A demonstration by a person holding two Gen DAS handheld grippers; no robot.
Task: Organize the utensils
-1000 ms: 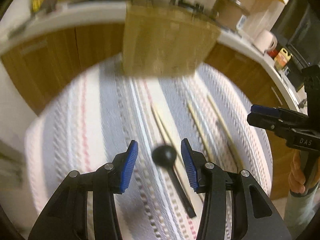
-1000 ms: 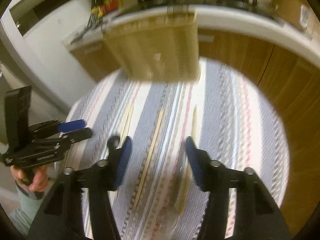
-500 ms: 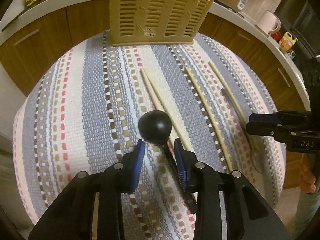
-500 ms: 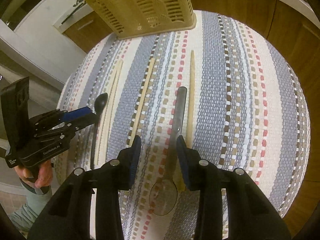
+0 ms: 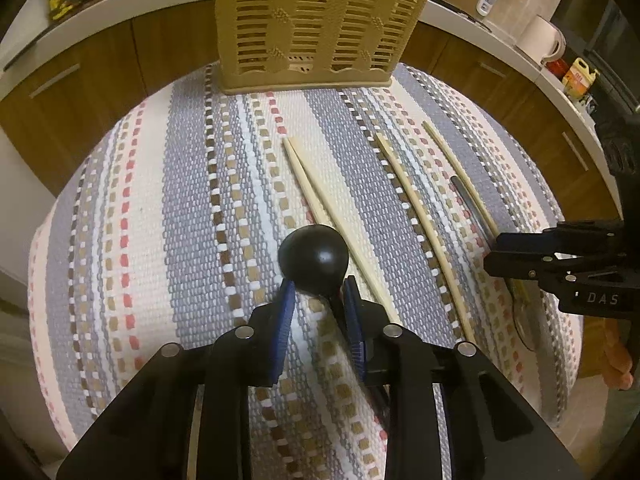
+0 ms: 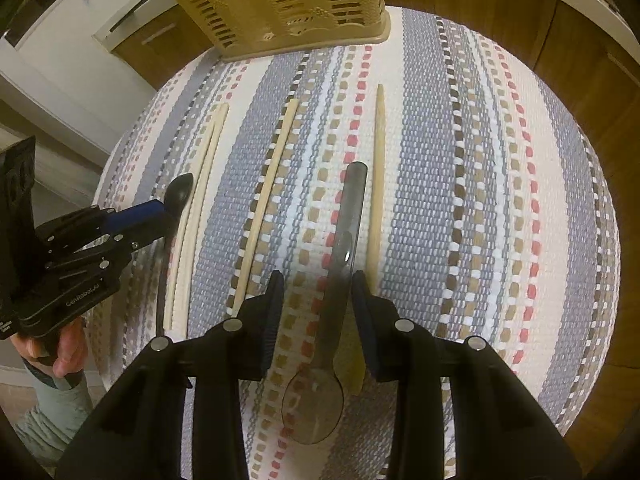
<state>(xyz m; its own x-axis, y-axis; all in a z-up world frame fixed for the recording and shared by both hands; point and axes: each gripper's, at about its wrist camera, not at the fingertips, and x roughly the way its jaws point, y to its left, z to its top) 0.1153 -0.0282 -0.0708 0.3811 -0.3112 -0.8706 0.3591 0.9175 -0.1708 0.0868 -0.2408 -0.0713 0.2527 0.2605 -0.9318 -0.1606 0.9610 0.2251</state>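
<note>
A black spoon lies bowl-down on the striped cloth. My left gripper straddles its neck; the jaws are closing, with a gap still left of the neck. A translucent grey spoon lies between the pads of my right gripper, and room shows on the left side of its handle. Pale chopsticks lie in between: a pair and two singles. A beige slotted utensil basket stands at the cloth's far edge.
Wooden cabinet fronts and a white counter ring the cloth-covered table. A white kettle and a yellow bottle stand on the counter at the right. A person's hand holds the left gripper's handle.
Both grippers have sunk toward the cloth. Their jaws have narrowed, the left around the black spoon's neck and the right around the grey spoon's handle.
</note>
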